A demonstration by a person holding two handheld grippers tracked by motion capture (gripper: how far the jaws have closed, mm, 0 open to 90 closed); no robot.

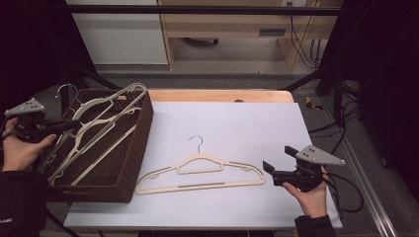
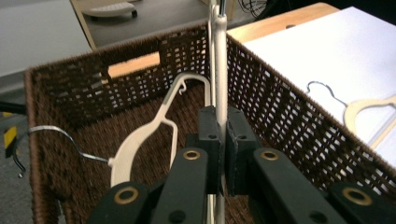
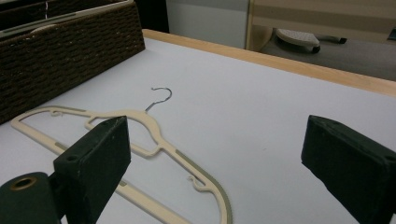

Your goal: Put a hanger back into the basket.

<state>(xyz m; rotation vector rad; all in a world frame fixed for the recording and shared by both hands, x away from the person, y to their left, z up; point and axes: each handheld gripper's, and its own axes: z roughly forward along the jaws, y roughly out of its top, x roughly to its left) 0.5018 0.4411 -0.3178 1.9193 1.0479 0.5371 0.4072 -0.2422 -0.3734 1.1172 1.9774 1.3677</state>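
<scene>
The left claw (image 2: 219, 140) is clenching on the cream bar of a hanger (image 2: 218, 70), its two black pads pressing the bar from either side, as the left gripper view is showing. In the high view, this left claw (image 1: 74, 124) is reaching over the left rim of the wicker basket (image 1: 141, 143), and the gripped hanger (image 1: 106, 116) is lying tilted across the basket with one end rising above the far rim. A second hanger (image 2: 149, 135) is resting inside the basket just beside the gripped one, its wire hook (image 2: 51, 135) pointing toward the basket's side wall. The basket is standing on the left part of the table (image 1: 237, 118), on its white top.

The right claw (image 3: 224, 158) is standing released, its jaws spread wide with nothing between them. In the high view, this right claw (image 1: 272, 170) is hovering just beside the right end of a lone hanger (image 1: 200, 173), which is lying flat on the white table near the basket, with its metal hook (image 1: 196, 142) pointing away from the person.
</scene>
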